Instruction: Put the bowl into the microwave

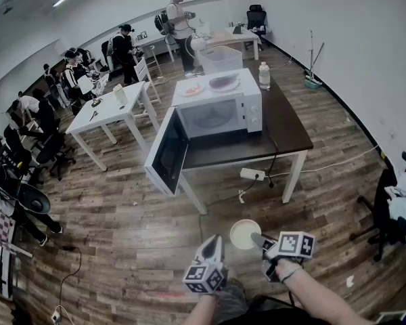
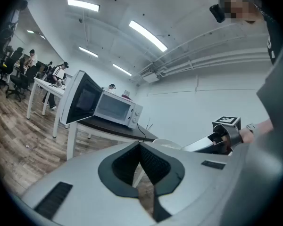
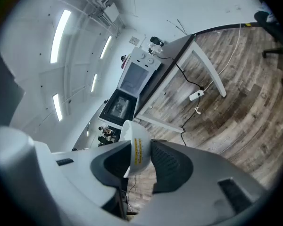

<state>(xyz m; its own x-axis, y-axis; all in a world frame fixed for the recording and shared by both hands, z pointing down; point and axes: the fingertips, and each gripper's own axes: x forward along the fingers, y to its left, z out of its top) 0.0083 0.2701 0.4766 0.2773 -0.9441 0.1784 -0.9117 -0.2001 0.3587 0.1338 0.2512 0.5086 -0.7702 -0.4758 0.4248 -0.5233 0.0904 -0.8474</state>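
The right hand-held gripper [image 3: 139, 147] clamps the wall of a small white bowl [image 3: 134, 132] with a yellow label strip. It holds the bowl over the wooden floor, well in front of the open-doored microwave [image 1: 220, 110]. The left hand-held gripper [image 2: 139, 146], equally far from the microwave, has its jaws together, empty.

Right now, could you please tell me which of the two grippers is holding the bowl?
The right gripper: its jaws pinch the rim of the white bowl, while the left gripper has its jaws closed on nothing.
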